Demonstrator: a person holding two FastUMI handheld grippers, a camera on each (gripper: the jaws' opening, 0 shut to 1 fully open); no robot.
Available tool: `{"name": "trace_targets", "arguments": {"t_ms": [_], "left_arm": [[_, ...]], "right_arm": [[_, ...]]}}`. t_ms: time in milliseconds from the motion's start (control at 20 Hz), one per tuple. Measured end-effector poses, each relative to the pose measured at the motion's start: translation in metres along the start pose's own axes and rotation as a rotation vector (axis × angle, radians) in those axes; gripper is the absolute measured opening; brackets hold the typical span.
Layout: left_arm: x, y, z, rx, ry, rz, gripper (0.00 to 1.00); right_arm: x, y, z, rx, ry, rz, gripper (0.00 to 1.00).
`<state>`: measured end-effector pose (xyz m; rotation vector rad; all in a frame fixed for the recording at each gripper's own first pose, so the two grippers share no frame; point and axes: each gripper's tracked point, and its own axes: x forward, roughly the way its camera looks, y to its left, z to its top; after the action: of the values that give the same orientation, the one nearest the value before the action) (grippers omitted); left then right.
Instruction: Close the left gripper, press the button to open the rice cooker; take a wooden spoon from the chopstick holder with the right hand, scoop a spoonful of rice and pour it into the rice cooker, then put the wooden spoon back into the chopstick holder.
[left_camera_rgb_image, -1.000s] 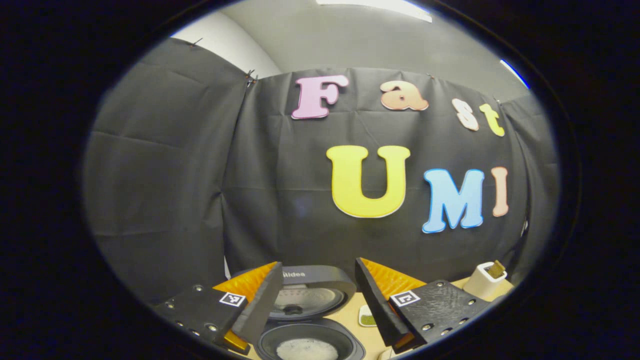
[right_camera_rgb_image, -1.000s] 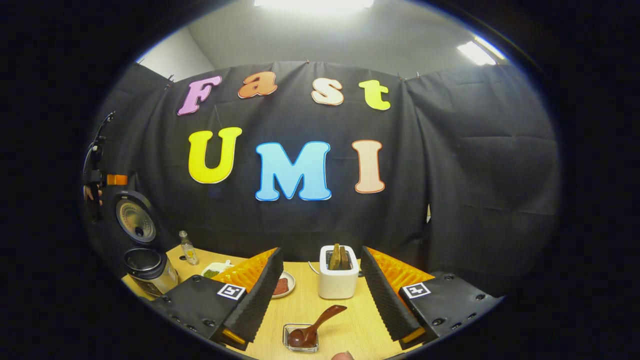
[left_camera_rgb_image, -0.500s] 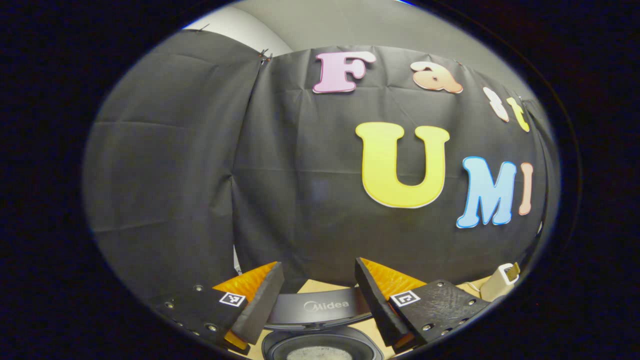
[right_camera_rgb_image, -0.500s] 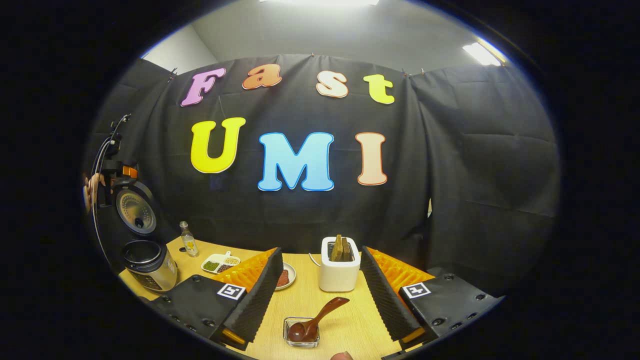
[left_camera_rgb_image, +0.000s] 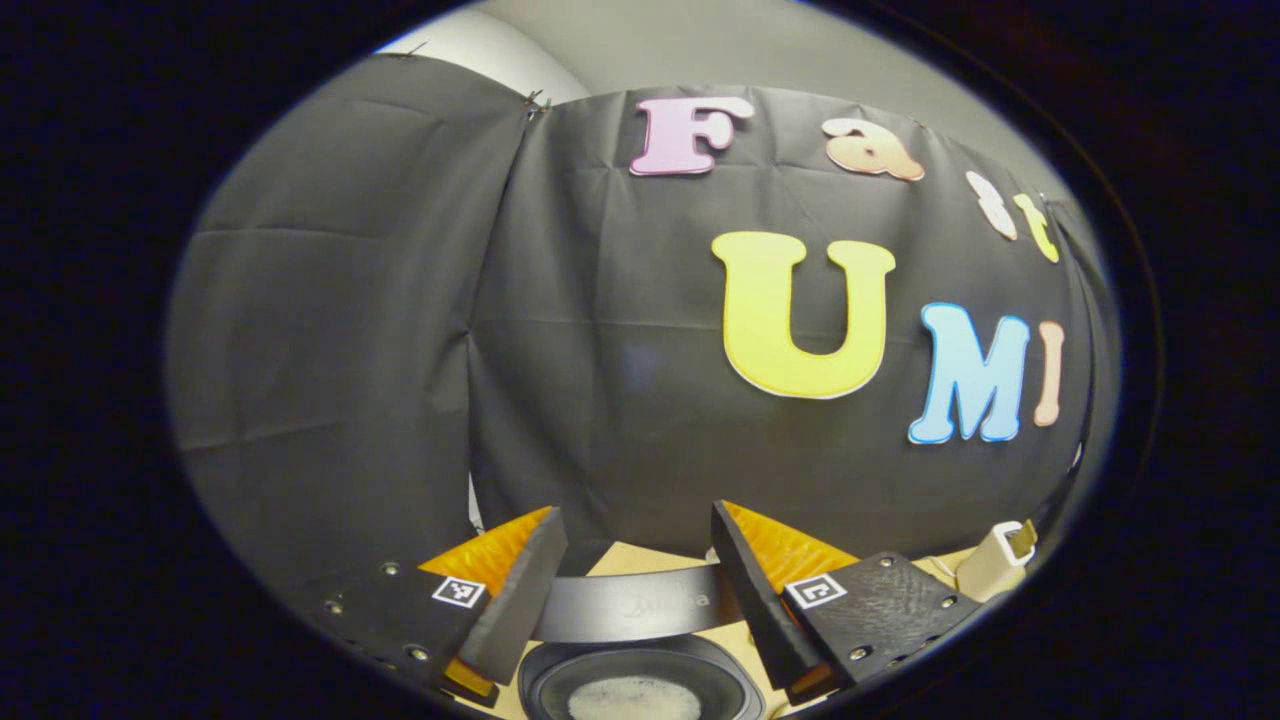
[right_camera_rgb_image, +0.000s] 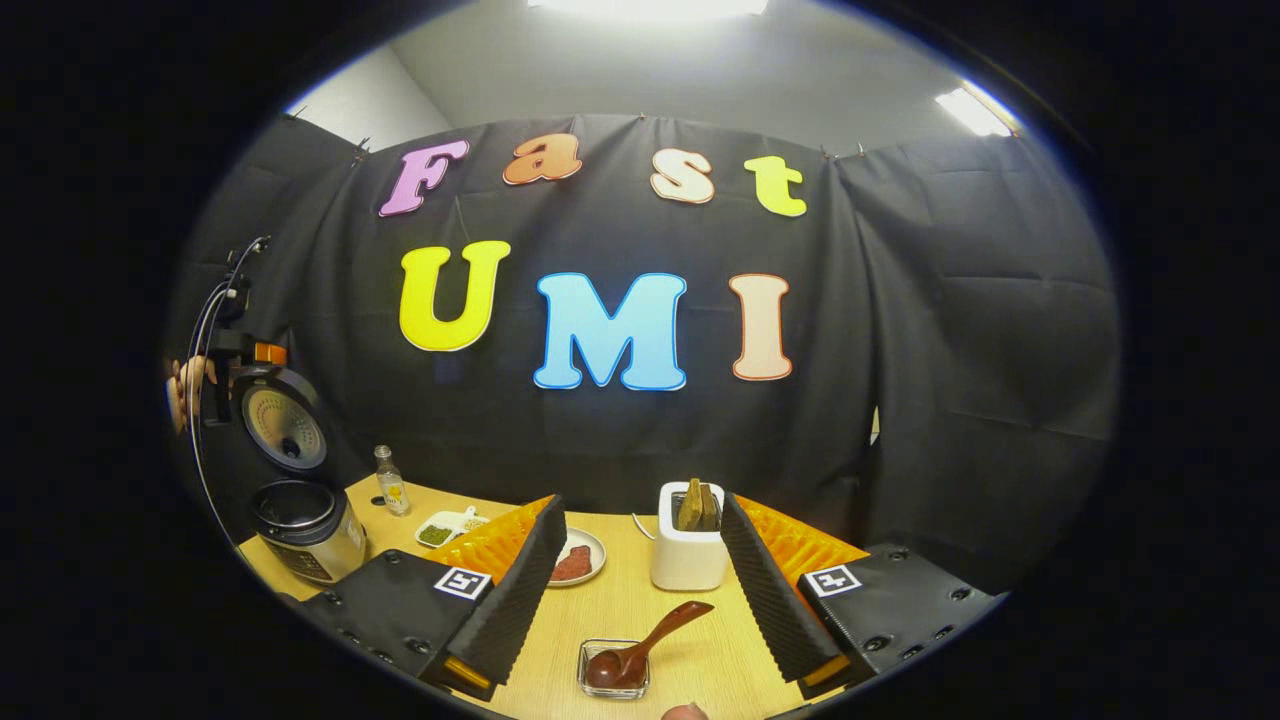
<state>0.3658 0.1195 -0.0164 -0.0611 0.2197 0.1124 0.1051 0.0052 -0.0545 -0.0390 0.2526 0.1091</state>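
Observation:
The rice cooker (right_camera_rgb_image: 305, 520) stands at the table's left end with its lid (right_camera_rgb_image: 282, 425) raised. In the left gripper view the lid's dark rim (left_camera_rgb_image: 630, 605) crosses between my left gripper's (left_camera_rgb_image: 636, 560) open fingers, and the pot (left_camera_rgb_image: 635, 690) with white rice lies just below. My right gripper (right_camera_rgb_image: 640, 560) is open with nothing held, above the table. Between its fingers I see the white chopstick holder (right_camera_rgb_image: 688, 555) with wooden utensils, and nearer, a wooden spoon (right_camera_rgb_image: 655, 632) resting with its bowl in a small glass dish (right_camera_rgb_image: 612, 672). A hand holds the left gripper (right_camera_rgb_image: 235, 352) over the lid.
A small bottle (right_camera_rgb_image: 392, 492), a divided dish of grains (right_camera_rgb_image: 448, 527) and a plate with something red (right_camera_rgb_image: 578, 562) sit between cooker and holder. The chopstick holder (left_camera_rgb_image: 995, 558) also shows at the right in the left gripper view. The booth's black cloth closes the back.
The left gripper has moved in over the cooker: the lid's underside showed before, now its rim sits between the fingers. The right gripper view has shifted slightly; the spoon stays in the dish.

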Motion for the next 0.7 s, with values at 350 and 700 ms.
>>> {"name": "trace_targets", "arguments": {"t_ms": [350, 700], "left_arm": [[-0.044, -0.007, -0.025, -0.006, 0.031, -0.010, 0.93], [-0.084, -0.015, -0.066, -0.012, 0.089, -0.030, 0.93]], "right_arm": [[0.009, 0.014, -0.002, 0.019, -0.002, 0.052, 0.98], [0.014, 0.025, 0.005, 0.025, -0.019, 0.090, 0.98]]}}
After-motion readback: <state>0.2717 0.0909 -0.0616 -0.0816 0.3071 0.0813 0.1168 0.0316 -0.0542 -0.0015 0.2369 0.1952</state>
